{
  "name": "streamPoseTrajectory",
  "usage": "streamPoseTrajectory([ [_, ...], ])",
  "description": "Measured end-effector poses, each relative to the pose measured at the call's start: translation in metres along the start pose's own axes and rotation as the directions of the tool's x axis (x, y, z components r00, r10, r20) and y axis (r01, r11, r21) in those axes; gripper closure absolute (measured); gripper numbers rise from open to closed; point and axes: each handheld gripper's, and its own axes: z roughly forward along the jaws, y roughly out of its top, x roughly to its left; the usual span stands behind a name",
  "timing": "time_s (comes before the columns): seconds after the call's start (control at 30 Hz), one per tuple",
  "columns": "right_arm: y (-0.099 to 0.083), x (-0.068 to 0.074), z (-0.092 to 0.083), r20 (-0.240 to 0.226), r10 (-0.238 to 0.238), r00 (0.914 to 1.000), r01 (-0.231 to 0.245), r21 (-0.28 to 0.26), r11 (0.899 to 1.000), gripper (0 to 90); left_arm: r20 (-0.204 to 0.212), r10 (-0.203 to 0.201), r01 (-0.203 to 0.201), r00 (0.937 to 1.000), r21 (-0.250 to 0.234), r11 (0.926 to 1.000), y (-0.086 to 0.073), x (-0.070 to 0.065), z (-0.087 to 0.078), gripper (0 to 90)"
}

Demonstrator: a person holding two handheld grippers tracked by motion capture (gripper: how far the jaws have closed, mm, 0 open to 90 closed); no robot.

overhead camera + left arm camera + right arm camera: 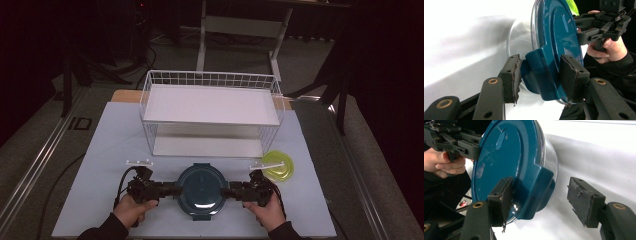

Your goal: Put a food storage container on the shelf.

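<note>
Lidded container sits on table at 6 o'clock edge, between both grippers. Left gripper at its 9 o'clock, clamped on the lid's latch tab. Right gripper at 3 o'clock, jaws apart, straddling the opposite tab without pinching it.

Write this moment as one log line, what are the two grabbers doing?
left gripper: shut on container's latch tab | right gripper: open around opposite tab | teal-lidded container: on table

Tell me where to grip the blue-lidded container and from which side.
Take the blue-lidded container by the lid's two opposite latch tabs, one from each side, level with the table. The tabs jut past the round rim and give flat faces; the clear bowl wall curves and looks slippery.
</note>
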Motion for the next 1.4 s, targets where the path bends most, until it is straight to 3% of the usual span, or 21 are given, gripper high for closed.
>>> streamPoseTrajectory([
  [0.3, -0.001, -0.007, 0.001, -0.097, 0.083, 0.9917, -0.081, 0.024, 0.996, 49.3, 0.007, -0.001, 0.001, 1.0000, -0.003, 1.0000, -0.001, 0.002, 0.000, 52.6],
  [0.57, -0.003, -0.016, 0.003, -0.167, 0.175, 0.9703, -0.169, 0.048, 0.984, 52.3, 0.011, 0.006, -0.006, 0.9999, -0.009, 0.9999, -0.003, 0.002, 0.000, 52.6],
  [0.83, -0.001, -0.013, 0.005, -0.172, 0.215, 0.9614, -0.211, 0.041, 0.977, 54.5, 0.000, -0.020, 0.020, 0.9998, -0.003, 0.9998, -0.006, 0.000, -0.002, 52.8],
  [0.93, 0.000, -0.008, 0.003, -0.158, 0.198, 0.9674, -0.193, 0.049, 0.980, 55.8, 0.008, -0.037, 0.038, 0.9993, -0.018, 0.9991, -0.009, -0.003, -0.004, 54.3],
  [1.17, -0.003, -0.004, -0.001, -0.163, 0.200, 0.9661, -0.194, 0.053, 0.980, 56.9, -0.010, -0.036, 0.036, 0.9993, -0.027, 0.9990, -0.010, -0.010, -0.005, 55.3],
  [1.4, -0.002, 0.000, -0.008, -0.139, 0.174, 0.9749, -0.170, 0.043, 0.985, 57.0, -0.002, -0.049, 0.049, 0.9988, -0.020, 0.9986, -0.008, -0.013, -0.002, 55.8],
])
